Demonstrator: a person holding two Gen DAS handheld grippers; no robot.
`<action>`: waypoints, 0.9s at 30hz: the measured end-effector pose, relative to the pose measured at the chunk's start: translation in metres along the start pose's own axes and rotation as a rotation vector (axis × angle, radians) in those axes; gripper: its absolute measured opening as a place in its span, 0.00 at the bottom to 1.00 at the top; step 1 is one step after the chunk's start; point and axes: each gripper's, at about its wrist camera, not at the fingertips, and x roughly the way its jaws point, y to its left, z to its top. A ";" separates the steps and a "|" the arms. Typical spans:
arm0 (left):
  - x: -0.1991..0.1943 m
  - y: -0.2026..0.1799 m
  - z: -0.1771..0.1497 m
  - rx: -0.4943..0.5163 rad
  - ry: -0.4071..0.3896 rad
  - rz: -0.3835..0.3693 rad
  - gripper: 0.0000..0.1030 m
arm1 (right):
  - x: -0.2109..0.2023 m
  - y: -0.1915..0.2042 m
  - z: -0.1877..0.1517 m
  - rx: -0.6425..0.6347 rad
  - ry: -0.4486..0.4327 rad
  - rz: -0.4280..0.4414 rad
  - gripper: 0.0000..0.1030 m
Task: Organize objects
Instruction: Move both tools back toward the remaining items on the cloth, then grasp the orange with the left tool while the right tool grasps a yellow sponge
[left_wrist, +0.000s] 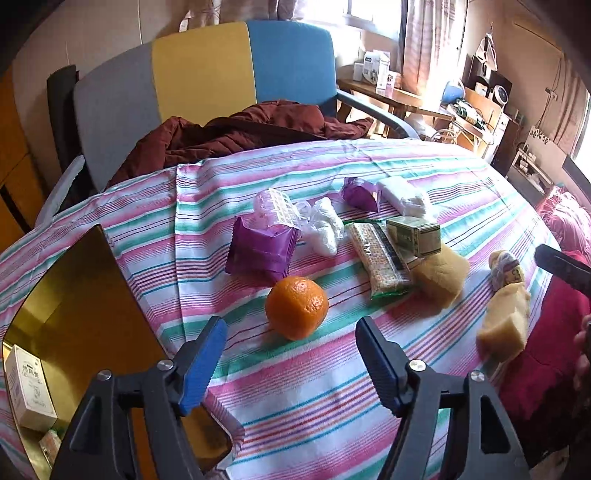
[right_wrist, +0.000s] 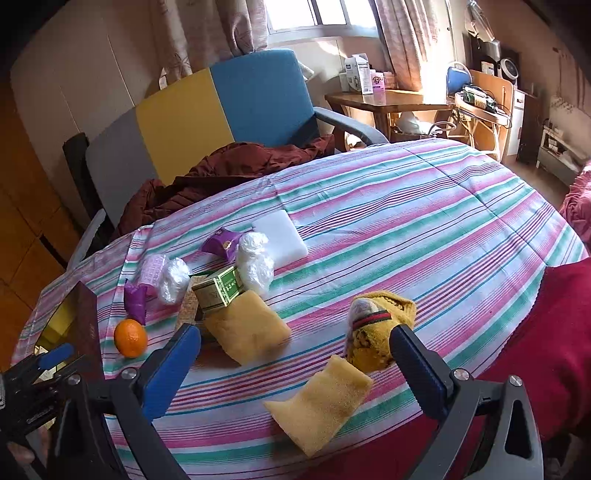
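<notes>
My left gripper (left_wrist: 291, 345) hangs wide apart, empty, the orange (left_wrist: 296, 307) just at its twelve o'clock. My right gripper (right_wrist: 295, 354) gapes too; yellow sponge (right_wrist: 319, 404) at six o'clock.

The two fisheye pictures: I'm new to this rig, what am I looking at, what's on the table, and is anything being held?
Each picture comes from a camera fixed on a hand-held gripper, looking forward along its two blue-padded fingers; there is no robot arm. The left wrist view shows the left gripper, jaws apart and holding nothing, with an orange just ahead of it. The right wrist view shows the right gripper, also open and not holding anything, above a yellow sponge.

On the striped tablecloth also lie a second yellow sponge, a green box, a purple packet, a cracker pack, a rolled yellowish cloth and crumpled clear plastic. A gold tray at the left edge holds a white box.
</notes>
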 end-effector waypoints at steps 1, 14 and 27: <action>0.006 0.000 0.003 0.000 0.011 -0.004 0.72 | 0.000 -0.001 0.000 0.007 -0.002 0.006 1.00; 0.072 0.001 0.019 -0.024 0.144 0.021 0.56 | 0.004 -0.018 0.002 0.093 0.017 0.104 1.00; 0.046 -0.018 -0.007 0.010 0.043 -0.026 0.49 | 0.021 -0.032 0.003 0.190 0.118 0.194 1.00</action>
